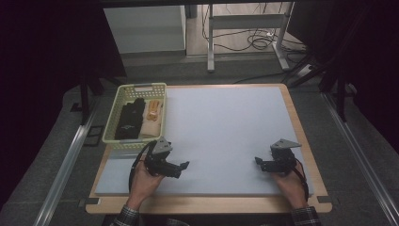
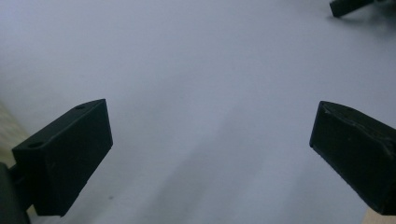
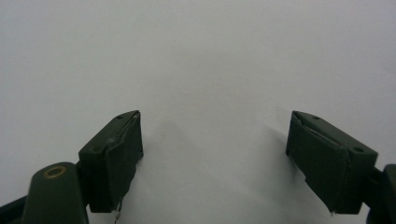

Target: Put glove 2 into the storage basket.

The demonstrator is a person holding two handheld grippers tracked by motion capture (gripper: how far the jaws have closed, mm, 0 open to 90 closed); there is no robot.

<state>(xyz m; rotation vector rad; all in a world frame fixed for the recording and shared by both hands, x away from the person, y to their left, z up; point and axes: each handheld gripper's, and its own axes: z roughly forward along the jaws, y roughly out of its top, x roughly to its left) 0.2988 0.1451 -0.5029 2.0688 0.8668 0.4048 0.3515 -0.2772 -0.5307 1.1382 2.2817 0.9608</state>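
Here the worktop [image 1: 226, 132] lies under a pale mat, with a yellow basket [image 1: 118, 101] of dark and orange items at its far left corner. The left gripper [image 1: 181, 167] rests just in front of the basket, the right gripper [image 1: 259, 162] well apart at the near right; both have fingers spread apart, holding nothing.
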